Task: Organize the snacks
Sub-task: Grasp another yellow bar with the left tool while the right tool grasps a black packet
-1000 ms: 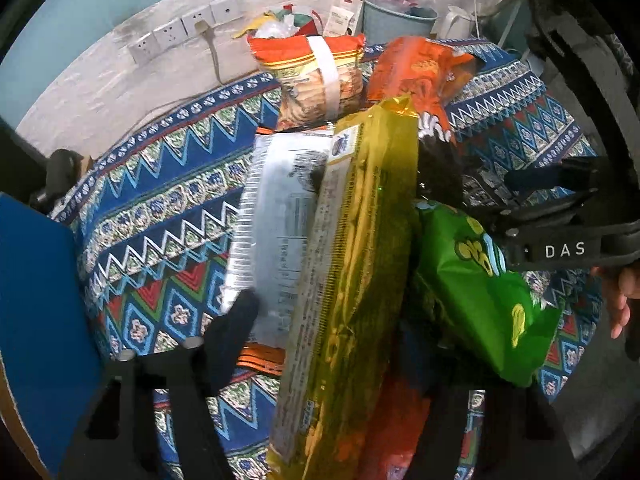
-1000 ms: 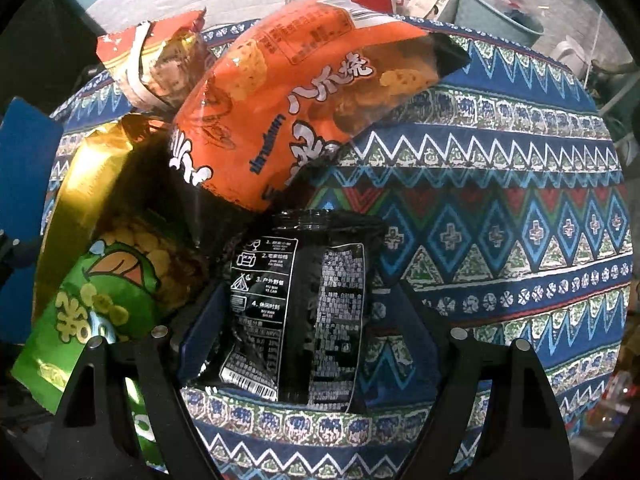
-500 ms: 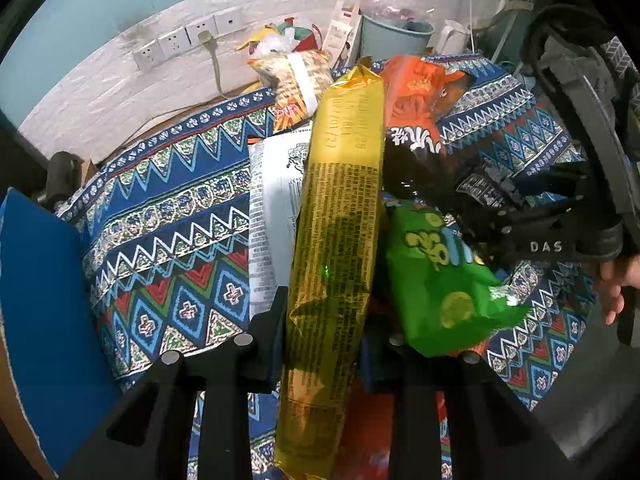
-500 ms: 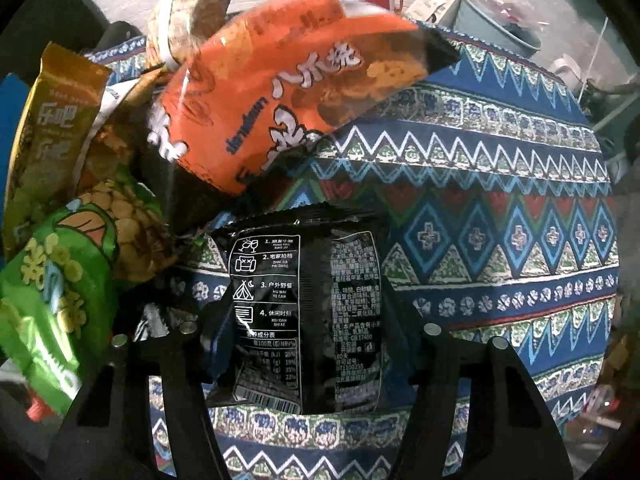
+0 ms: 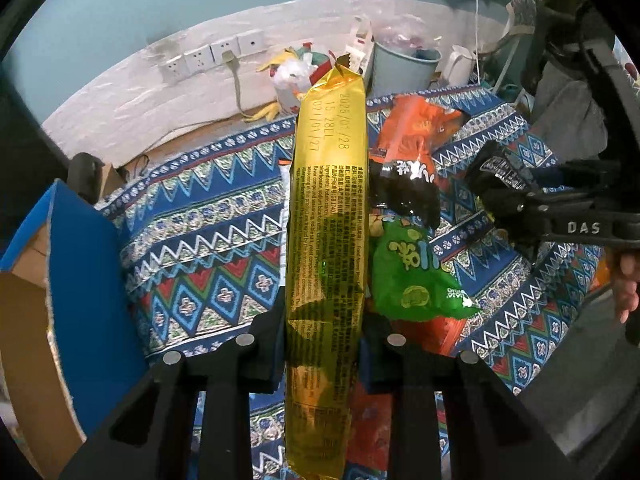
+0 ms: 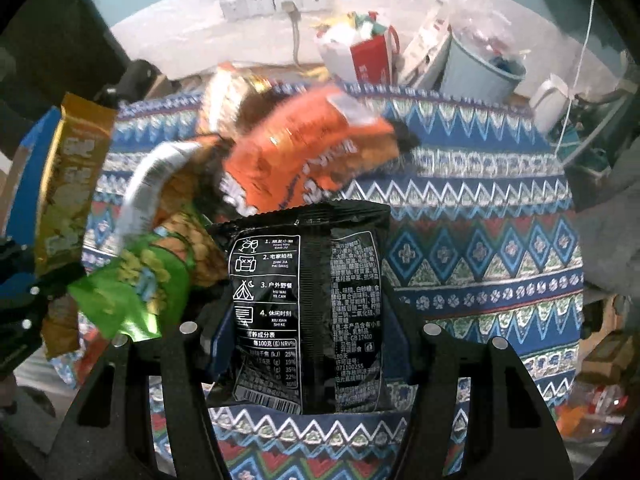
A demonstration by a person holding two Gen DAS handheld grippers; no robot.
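Note:
My left gripper point(image 5: 322, 344) is shut on a long yellow snack pack point(image 5: 328, 208), which stands up off the patterned tablecloth point(image 5: 200, 240). To its right lie a green bag point(image 5: 412, 276) and an orange bag point(image 5: 412, 136). In the right wrist view, my right gripper point(image 6: 308, 344) is shut on a black snack bag point(image 6: 308, 300), held above the cloth. Left of it are the orange bag point(image 6: 304, 148), the green bag point(image 6: 140, 288) and the yellow pack point(image 6: 68, 192). The right gripper point(image 5: 520, 200) also shows at the right edge of the left wrist view.
A blue cardboard box point(image 5: 80, 280) stands open at the table's left. Behind the table are wall sockets point(image 5: 212, 56), a grey-blue bucket point(image 5: 400, 68), a red bag point(image 6: 372, 60) and a white kettle point(image 6: 552, 100). The cloth point(image 6: 480, 248) right of the pile is bare.
Both grippers have closed on their packs and risen. The yellow pack now stands clear of the pile, and the black bag has come up off the cloth.

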